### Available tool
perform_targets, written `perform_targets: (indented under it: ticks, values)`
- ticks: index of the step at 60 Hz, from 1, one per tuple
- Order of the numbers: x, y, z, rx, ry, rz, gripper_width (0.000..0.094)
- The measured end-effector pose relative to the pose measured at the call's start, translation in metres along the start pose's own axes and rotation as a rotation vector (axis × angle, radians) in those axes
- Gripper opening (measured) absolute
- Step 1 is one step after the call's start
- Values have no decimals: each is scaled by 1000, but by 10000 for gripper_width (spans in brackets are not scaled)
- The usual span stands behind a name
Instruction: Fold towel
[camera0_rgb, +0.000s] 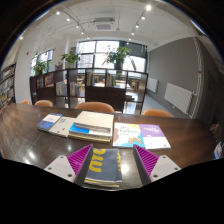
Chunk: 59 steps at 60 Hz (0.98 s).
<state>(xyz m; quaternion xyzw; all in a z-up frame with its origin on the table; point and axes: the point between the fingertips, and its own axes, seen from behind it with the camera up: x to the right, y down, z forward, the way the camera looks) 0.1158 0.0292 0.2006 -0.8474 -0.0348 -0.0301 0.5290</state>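
The hand-held gripper (111, 163) hangs above a long dark wooden bench (25, 130) in a bright, glass-walled room, its two purple pads (82, 160) spread well apart with nothing clamped between them. In the gap between the fingers lies a dark blue-grey book (103, 165) with yellow lettering on its cover, flat on the bench and untouched at either side. No towel can be made out anywhere on the bench or in the room.

Just beyond the fingers, reading matter is strewn across the bench: a thick white stack of papers (95, 122) near the middle, a blue-covered booklet (88, 132) tucked against its near edge, a pale booklet (50, 122) further off to one side, and on the other side a colourful magazine (128, 135) lying beside a purple-covered one (153, 135).

Tan-backed chairs (96, 107) line the far edge of the bench. Behind them stands a low dark shelving unit (85, 88) topped with leafy potted plants (117, 57), framed by tall windows (95, 52), with a white radiator (178, 95) on the side wall and ceiling spotlights overhead.
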Motion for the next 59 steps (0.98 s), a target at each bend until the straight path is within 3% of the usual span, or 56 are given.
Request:
perform_targets:
  ticks: [7, 13, 38, 59]
  values:
    - [-6, -35, -66, 82, -3, -12, 811]
    - [-13, -33, -114, 96, -6, -19, 814]
    - [-40, 73, -241, 1, 41, -7, 812]
    - [-60, 75, -283, 27, 42, 31, 814]
